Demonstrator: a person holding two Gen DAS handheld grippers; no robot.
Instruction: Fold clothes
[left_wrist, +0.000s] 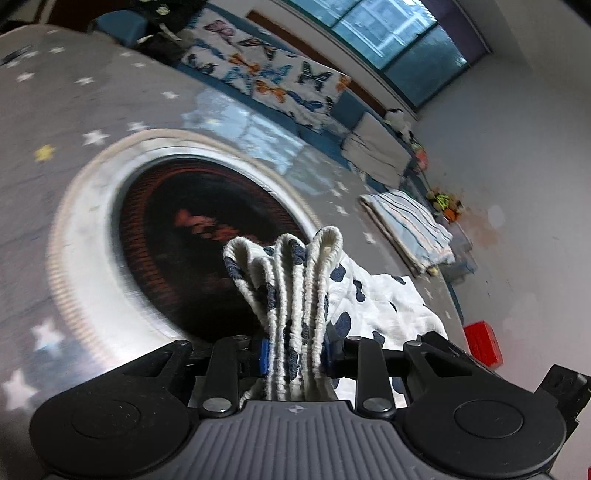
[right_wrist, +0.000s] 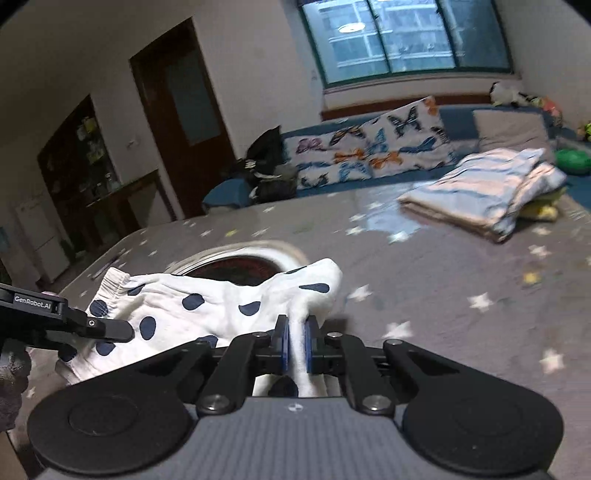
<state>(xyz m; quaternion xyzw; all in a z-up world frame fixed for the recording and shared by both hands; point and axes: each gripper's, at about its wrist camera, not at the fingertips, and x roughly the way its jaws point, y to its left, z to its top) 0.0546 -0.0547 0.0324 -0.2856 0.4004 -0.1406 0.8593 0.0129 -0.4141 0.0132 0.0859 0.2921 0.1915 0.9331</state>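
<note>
Left hand-held gripper pinches the gathered, ribbed elastic waistband of the white dotted garment, several folds bunched between its blue pads, folds sticking up past the fingertips. Right hand-held gripper is pressed together on a thin ridge of the same garment's cloth, blue pads on both sides. The garment, white with navy dots, spreads between the two grippers, raised at the pinched points and sagging to the bed elsewhere; in the right wrist view it stretches leftward to where the left hand-held gripper's black body comes in at the left edge, ruffled waistband visible there. The bed has a grey cover with white and a few yellow stars, plus a large round print, pale ring around a dark red-black centre, partly under the garment. Farther toward the bed's far side lies a folded striped stack, blue and white. Along the far edge, a butterfly-print cushion leans against blue padding, dark clothes heaped next to it. Window above. Red box on the floor past the bed's edge. Both views motion-blurred.
</note>
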